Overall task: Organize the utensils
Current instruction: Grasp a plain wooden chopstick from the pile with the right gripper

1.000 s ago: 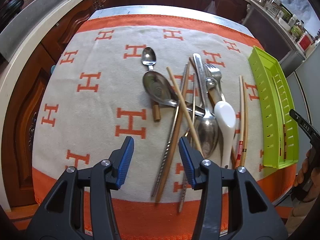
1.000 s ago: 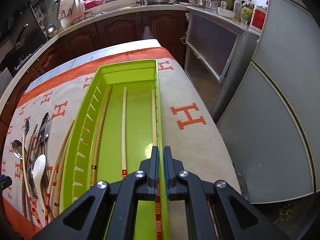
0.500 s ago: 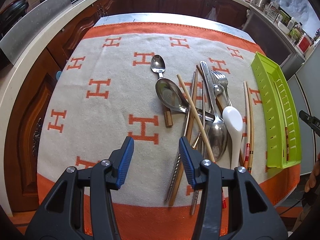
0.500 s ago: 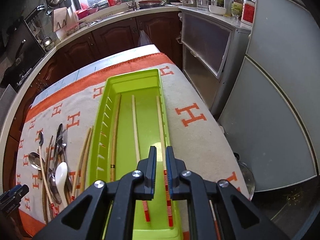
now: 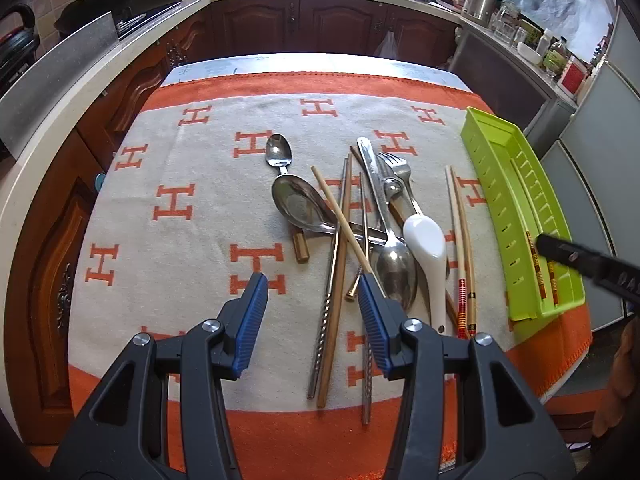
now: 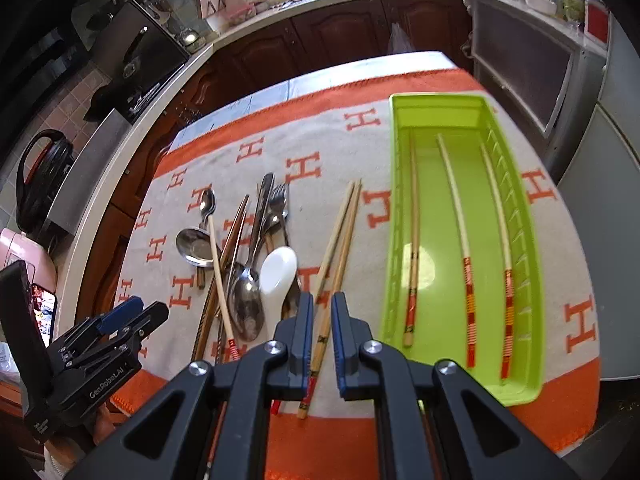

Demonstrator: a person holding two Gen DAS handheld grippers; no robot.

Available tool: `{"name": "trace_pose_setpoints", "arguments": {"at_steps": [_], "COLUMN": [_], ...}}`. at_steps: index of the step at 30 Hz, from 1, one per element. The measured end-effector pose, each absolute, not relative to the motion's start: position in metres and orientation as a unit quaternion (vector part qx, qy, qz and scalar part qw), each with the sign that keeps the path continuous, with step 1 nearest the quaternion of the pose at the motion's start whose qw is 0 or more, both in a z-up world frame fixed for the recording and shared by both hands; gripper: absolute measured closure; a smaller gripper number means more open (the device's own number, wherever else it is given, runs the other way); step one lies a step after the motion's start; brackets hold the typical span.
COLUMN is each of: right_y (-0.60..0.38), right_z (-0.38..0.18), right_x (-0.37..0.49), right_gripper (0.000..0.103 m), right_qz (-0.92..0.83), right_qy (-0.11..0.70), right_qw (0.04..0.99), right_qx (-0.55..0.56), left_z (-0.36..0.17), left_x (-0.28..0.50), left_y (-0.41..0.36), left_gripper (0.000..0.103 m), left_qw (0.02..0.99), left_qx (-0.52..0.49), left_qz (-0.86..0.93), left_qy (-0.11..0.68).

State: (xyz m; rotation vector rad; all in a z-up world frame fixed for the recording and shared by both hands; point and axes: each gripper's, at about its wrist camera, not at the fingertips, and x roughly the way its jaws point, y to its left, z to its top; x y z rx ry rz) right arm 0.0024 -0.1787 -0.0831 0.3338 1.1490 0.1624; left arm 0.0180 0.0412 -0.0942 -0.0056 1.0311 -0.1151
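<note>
A lime-green tray [image 6: 400, 200] lies at the right of the cloth and holds three chopsticks [image 6: 460, 224]. To its left a pair of wooden chopsticks [image 6: 340, 232] rests on the cloth. Beside that pair is a heap with a white ceramic spoon [image 6: 278, 272], metal spoons, a fork [image 6: 280, 200] and more chopsticks. My right gripper [image 6: 322, 308] hovers above the near ends of the pair. Its jaws are all but shut, with only a narrow slit and nothing pinched. My left gripper [image 5: 312, 292] stands open and empty over the cloth, just left of the heap [image 5: 360, 220]. The tray [image 5: 480, 140] sits at the right in that view.
An orange and beige cloth [image 5: 180, 208] with an H pattern covers the table. Its front edge is near both grippers. Dark wooden cabinets and counters ring the table. A grey appliance front [image 6: 612, 140] stands close on the right. A phone [image 6: 42, 308] is propped at the far left.
My right gripper has swung left, from over the tray to over the pair of chopsticks on the cloth, and its slit has widened slightly. The left view has tipped upward. No utensil has moved.
</note>
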Motion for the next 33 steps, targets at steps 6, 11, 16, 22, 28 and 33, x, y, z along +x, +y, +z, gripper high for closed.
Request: {"name": "trace_pose_setpoints", "arguments": {"at_steps": [6, 11, 16, 22, 28, 33], "right_y": [-0.163, -0.154, -0.147, -0.145, -0.134, -0.119], "right_z": [-0.102, -0.113, -0.125, -0.136, -0.138, -0.144], "right_x": [0.003, 0.005, 0.009, 0.016, 0.024, 0.029], "right_gripper": [0.094, 0.094, 0.094, 0.094, 0.094, 0.094], "right_qz": [0.050, 0.024, 0.007, -0.012, -0.025, -0.029], "right_qy": [0.570, 0.586, 0.602, 0.615, 0.616, 0.625], "right_qw": [0.806, 0.797, 0.787, 0.778, 0.782, 0.779], "right_qx": [0.152, 0.142, 0.134, 0.126, 0.090, 0.052], "left_z": [-0.097, -0.103, -0.107, -0.112, -0.118, -0.119], "left_x": [0.009, 0.008, 0.008, 0.010, 0.012, 0.014], "left_y": [0.047, 0.059, 0.069, 0.075, 0.077, 0.076], "left_gripper": [0.059, 0.059, 0.059, 0.059, 0.059, 0.059], "left_qw": [0.870, 0.868, 0.867, 0.864, 0.860, 0.859], "left_qx": [-0.008, -0.023, -0.035, -0.045, -0.050, -0.050], "left_qz": [-0.067, -0.067, -0.068, -0.071, -0.074, -0.075], "left_qy": [0.488, 0.491, 0.492, 0.496, 0.502, 0.504]}}
